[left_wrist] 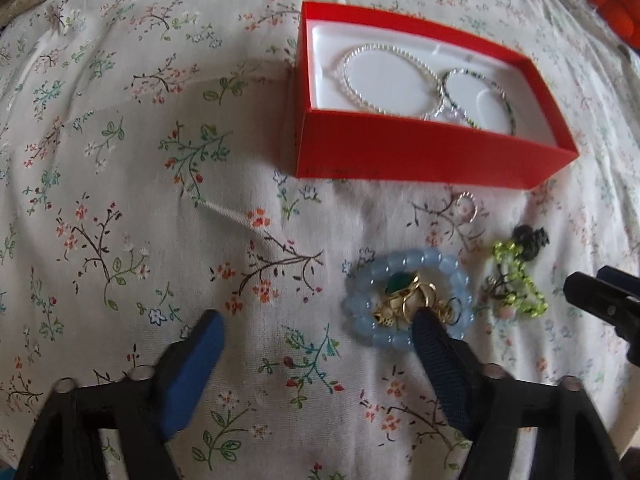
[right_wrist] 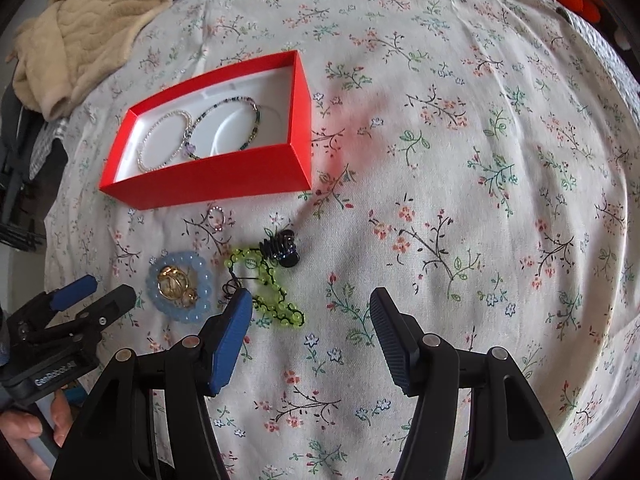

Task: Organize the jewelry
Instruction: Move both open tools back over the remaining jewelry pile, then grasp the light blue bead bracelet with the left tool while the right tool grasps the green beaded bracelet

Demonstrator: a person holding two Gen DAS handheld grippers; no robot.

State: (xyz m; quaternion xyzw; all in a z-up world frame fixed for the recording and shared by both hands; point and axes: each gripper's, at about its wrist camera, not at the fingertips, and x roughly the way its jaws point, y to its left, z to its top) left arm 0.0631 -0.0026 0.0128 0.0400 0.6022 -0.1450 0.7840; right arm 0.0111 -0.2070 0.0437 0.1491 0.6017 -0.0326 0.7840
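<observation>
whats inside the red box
Inside the red box lie a silver beaded bracelet and a dark green beaded bracelet on a white insert. The near wall hides the insert's front edge.

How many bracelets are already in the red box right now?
2. In the red box, a silver beaded bracelet lies at its left end and a dark green beaded bracelet beside it, overlapping where they meet. The near wall may hide something small.

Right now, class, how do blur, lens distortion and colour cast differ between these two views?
Left wrist view: slight motion blur softens the blue bead bracelet; fisheye bows the floral cloth. Right wrist view: sharper, dark corner vignetting, and the red box casts a reddish glow on the cloth beside it.
</observation>
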